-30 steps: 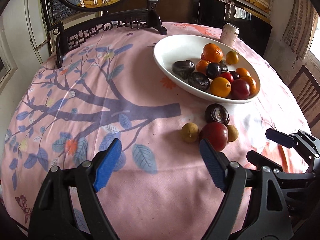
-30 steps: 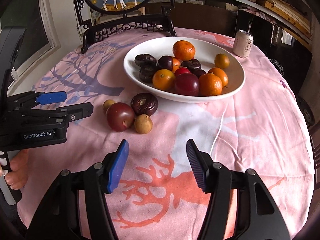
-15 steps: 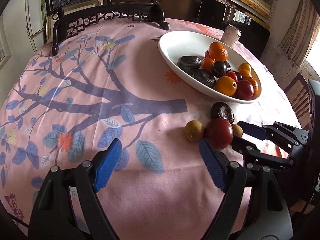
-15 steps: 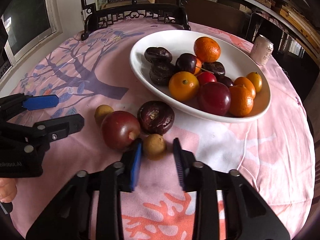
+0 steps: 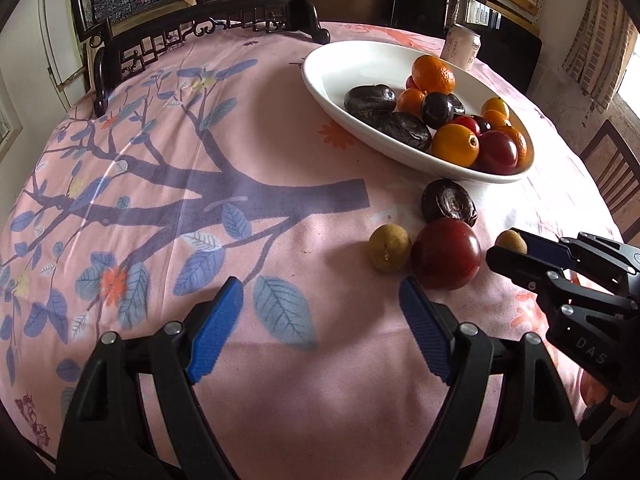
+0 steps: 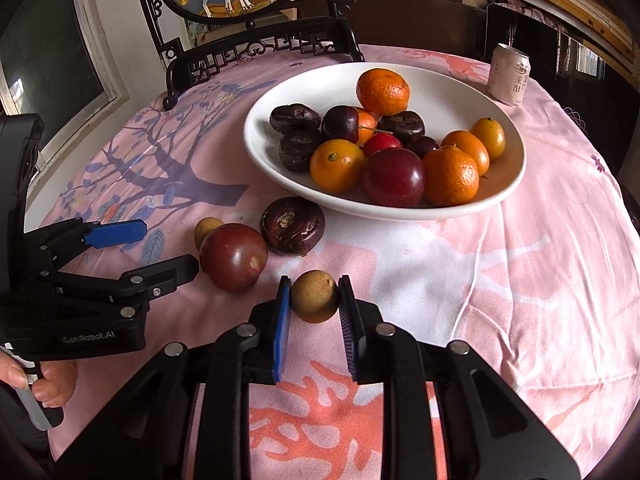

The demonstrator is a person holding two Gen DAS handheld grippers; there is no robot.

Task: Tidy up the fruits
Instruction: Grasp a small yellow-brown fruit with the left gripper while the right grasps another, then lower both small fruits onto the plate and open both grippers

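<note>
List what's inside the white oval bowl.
The white oval ceramic bowl holds a pile of orange citrus fruits, dark red plums and wrinkled dark purple fruits. Anything under the pile is covered.

A home dining room (lived-in): tablecloth (image 5: 200, 200), carved chair (image 6: 256, 52), fruit bowl (image 6: 440, 84).

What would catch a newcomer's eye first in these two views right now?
The white bowl heaped with oranges and dark fruit at the table's middle. In front of it, the right gripper has its jaws shut on a small tan fruit, beside a red plum and a dark wrinkled fruit on the pink cloth.
</note>
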